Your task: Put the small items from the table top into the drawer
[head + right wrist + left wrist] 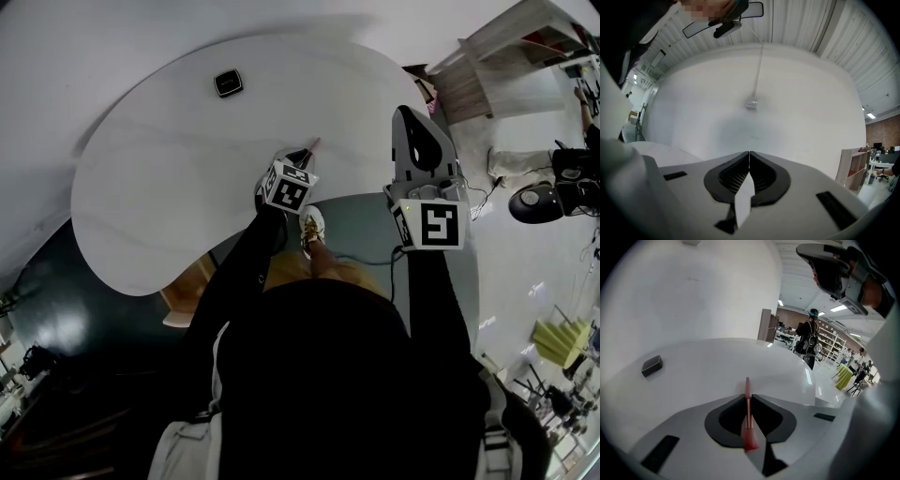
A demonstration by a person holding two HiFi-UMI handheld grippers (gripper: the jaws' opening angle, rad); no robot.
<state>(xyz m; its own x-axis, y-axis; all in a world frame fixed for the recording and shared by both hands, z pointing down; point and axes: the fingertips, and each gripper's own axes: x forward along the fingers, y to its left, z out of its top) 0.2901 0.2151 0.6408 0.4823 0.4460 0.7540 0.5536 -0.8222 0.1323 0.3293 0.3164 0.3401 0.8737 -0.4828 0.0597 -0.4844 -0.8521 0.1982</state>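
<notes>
Where the left gripper view looks along the left gripper (748,398), its jaws stand closed to a narrow slit on a slender pink stick (747,386). The stick's thin tip projects forward past the jaw tips and its broader, redder end lies behind them, toward the camera. In the head view this gripper is angled down at the near edge of the curved white table top (159,206). Whether the stick's tip touches the surface cannot be told.

The right gripper (411,116) is held beside the table edge, off the surface, its jaws together with nothing between them.

A small, flat black square item (228,82) lies well apart, on the far side of the table top. No drawer can be identified in any view.

Assessment: the stick appears light, rigid and smooth, so it is liable to pivot or slide in the pads. The present hold, near mid-length, seems sound. The black item looks low and flat; it is best gripped across two opposite edges.
</notes>
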